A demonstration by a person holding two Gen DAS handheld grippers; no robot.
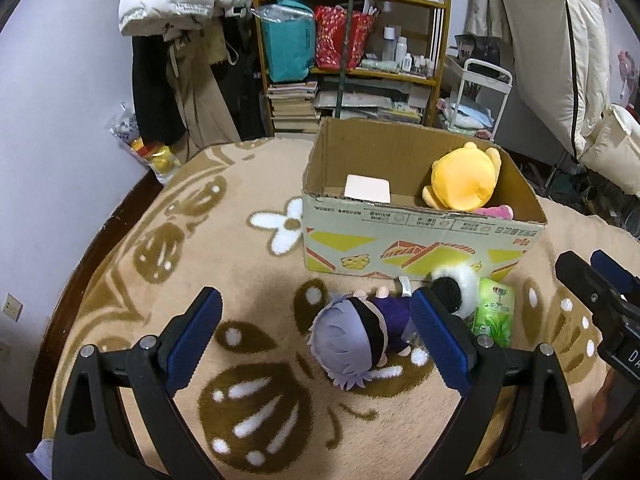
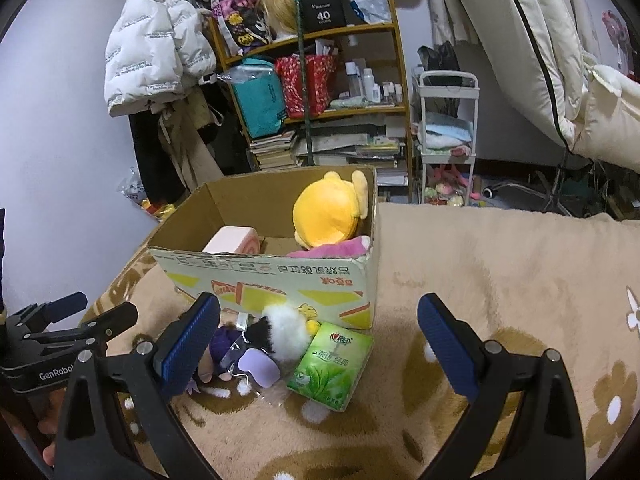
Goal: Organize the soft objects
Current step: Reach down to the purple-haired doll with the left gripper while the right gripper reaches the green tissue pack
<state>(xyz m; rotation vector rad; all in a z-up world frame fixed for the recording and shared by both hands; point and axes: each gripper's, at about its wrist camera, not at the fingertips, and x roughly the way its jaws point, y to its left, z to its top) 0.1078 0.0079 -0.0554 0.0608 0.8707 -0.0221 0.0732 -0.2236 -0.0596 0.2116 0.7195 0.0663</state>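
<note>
A cardboard box [image 1: 420, 240] stands on the patterned blanket and holds a yellow plush [image 1: 464, 182], a pink plush [image 1: 496, 211] and a pale block [image 1: 368, 189]. In front of the box lie a plush doll with lilac hair and purple clothes [image 1: 356, 340], a black-and-white fluffy plush [image 1: 456, 290] and a green tissue pack [image 1: 494, 316]. My left gripper [image 1: 316, 336] is open above the blanket, with the doll between its fingers. My right gripper [image 2: 320, 344] is open over the fluffy plush [image 2: 284, 332] and the tissue pack [image 2: 332, 364]. The box [image 2: 272, 276] shows in the right wrist view too.
A wooden shelf [image 1: 352, 40] with bags, bottles and books stands behind the box. Coats [image 1: 180, 40] hang at the back left. A white trolley [image 2: 446, 132] is at the back right. Pale bedding [image 2: 560, 60] hangs on the right. The right gripper shows at the left view's right edge [image 1: 600, 292].
</note>
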